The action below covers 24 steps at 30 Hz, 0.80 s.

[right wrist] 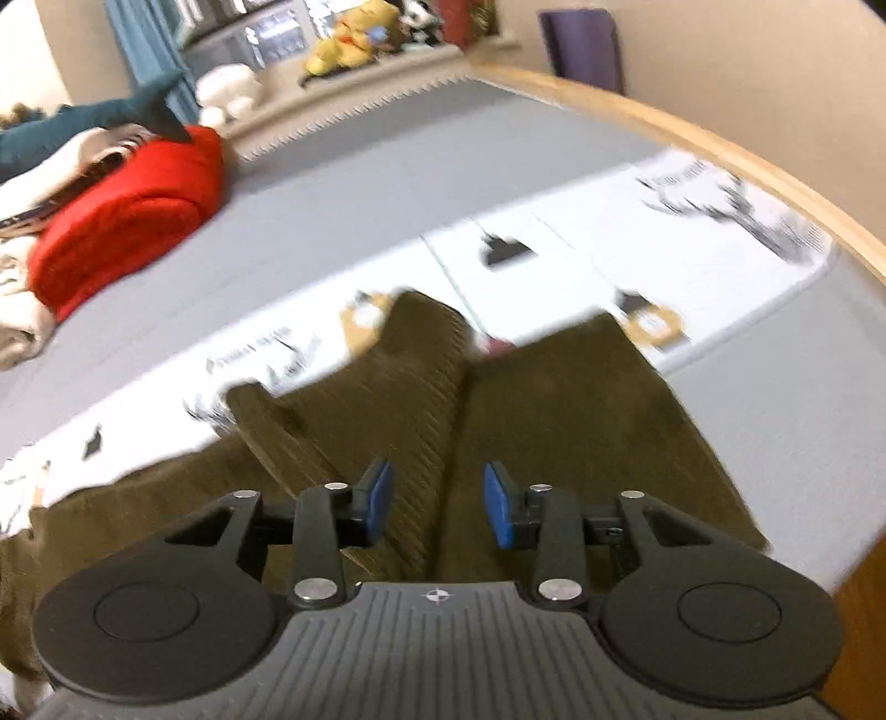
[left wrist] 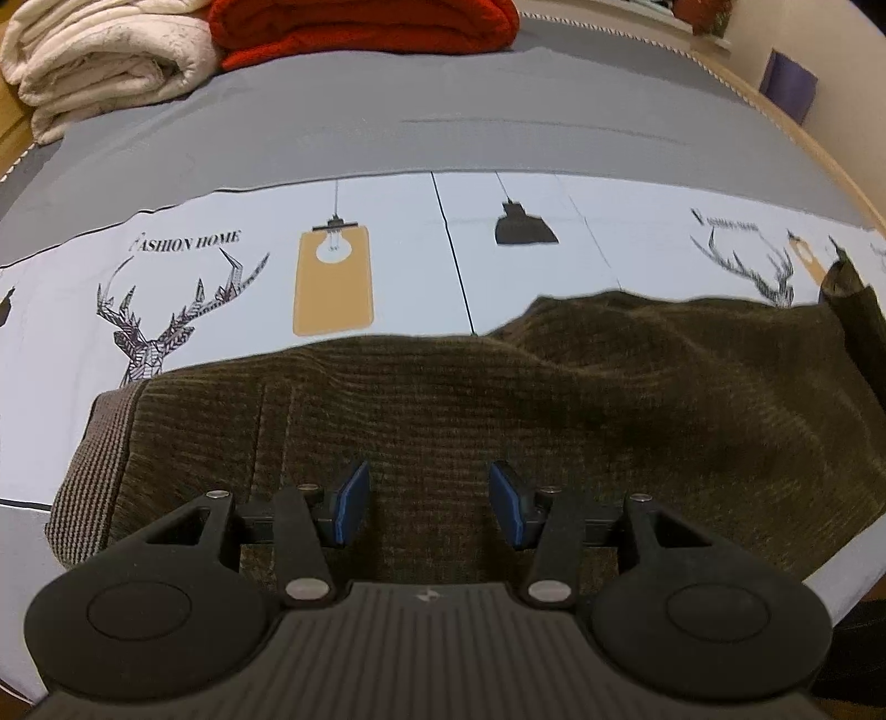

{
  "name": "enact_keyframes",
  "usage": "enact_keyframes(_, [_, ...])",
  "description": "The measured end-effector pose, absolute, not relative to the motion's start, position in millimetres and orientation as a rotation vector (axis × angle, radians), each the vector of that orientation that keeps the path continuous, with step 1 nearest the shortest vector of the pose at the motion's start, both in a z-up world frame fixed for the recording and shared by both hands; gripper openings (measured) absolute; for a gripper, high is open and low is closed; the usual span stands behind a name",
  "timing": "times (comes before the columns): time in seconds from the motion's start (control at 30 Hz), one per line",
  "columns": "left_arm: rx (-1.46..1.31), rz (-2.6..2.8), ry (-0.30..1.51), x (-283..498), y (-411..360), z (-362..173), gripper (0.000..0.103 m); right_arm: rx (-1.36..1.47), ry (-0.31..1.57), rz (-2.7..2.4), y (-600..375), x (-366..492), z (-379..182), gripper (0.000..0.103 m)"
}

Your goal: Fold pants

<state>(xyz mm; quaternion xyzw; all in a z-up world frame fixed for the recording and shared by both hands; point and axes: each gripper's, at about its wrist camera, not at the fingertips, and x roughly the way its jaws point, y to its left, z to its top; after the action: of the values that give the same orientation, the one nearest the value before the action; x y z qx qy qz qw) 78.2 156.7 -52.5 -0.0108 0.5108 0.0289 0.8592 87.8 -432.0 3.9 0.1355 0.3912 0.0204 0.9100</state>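
Dark olive corduroy pants (left wrist: 498, 399) lie across the printed bedsheet (left wrist: 232, 288), with the striped waistband lining (left wrist: 94, 471) showing at the left. My left gripper (left wrist: 429, 507) hovers over the waist end, jaws apart, nothing pinched between the blue pads (left wrist: 351, 504). In the right wrist view the pants (right wrist: 554, 421) show two legs side by side, one folded back with an end (right wrist: 421, 321) pointing away. My right gripper (right wrist: 440, 507) stands open above the seam between the legs, and its pads (right wrist: 498, 512) hold no cloth.
A folded red blanket (left wrist: 360, 27) and a cream blanket (left wrist: 99, 61) sit at the far side of the grey bed (left wrist: 443, 138). The wooden bed edge (right wrist: 720, 149) curves along the right. Plush toys (right wrist: 349, 44) line a shelf beyond.
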Motion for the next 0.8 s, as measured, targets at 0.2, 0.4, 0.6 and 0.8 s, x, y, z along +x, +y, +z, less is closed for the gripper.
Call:
enact_keyframes(0.2, [-0.026,0.074,1.085,79.1,165.1,-57.3,0.056,0.140,0.862,0.121,-360.6,130.2,-17.9,0.051])
enact_keyframes(0.4, [-0.034,0.101,1.093,81.7,179.3,-59.0,0.058,-0.120,0.861,0.130,-288.5,165.4,-33.3,0.055])
enact_keyframes(0.6, [-0.052,0.116,1.089,89.2,185.1,-57.9,0.058,-0.195,0.829,-0.003,-293.3,181.4,-39.6,0.013])
enact_keyframes(0.8, [-0.043,0.088,1.072,92.6,171.2,-55.5,0.058,0.139,0.639,-0.358,-406.5,150.1,-4.1,0.009])
